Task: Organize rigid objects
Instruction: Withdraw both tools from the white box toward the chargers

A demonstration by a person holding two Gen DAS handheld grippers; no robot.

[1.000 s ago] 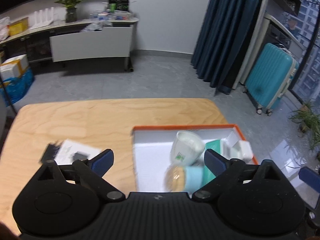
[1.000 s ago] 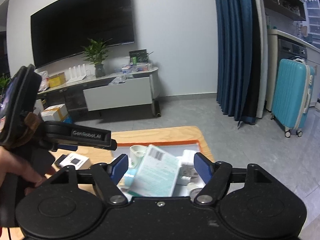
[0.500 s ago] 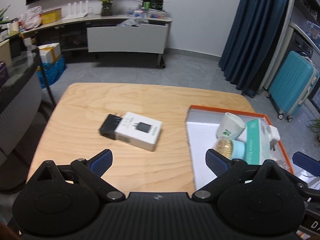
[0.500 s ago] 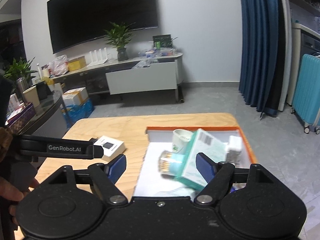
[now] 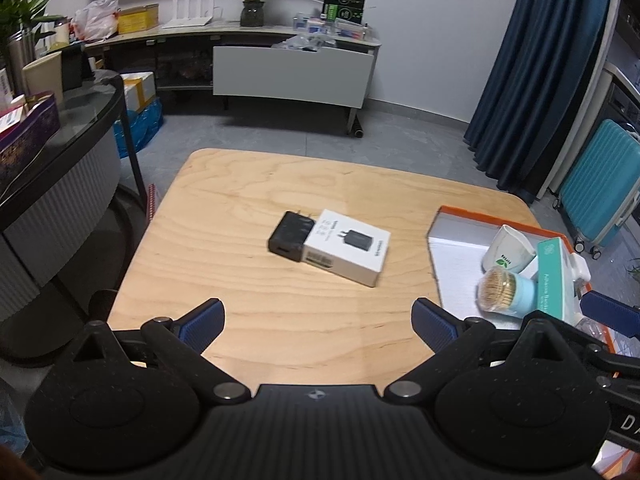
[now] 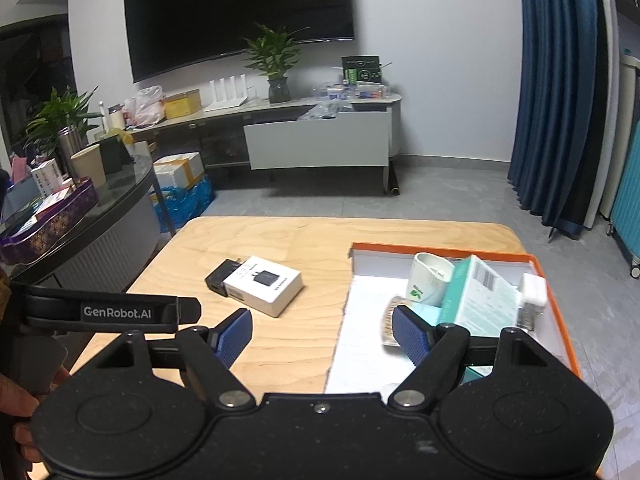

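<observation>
Both tools apart, empty: left tool (image 5: 316, 322), right tool (image 6: 322, 334). "GenRobot.AI" on left tool's arm (image 6: 116, 313).

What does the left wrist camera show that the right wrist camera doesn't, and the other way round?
Only the left wrist view shows the toothpick jar's bristly open end clearly, and a blue fingertip of the right gripper poking in at its right edge. Only the right wrist view shows the wall television, the barcode face of the teal box and the left gripper's handle marked GenRobot.AI. Both show the wooden table, the white charger box touching the black charger, the orange-rimmed tray with the white cup, and wide-open, empty jaws.
</observation>
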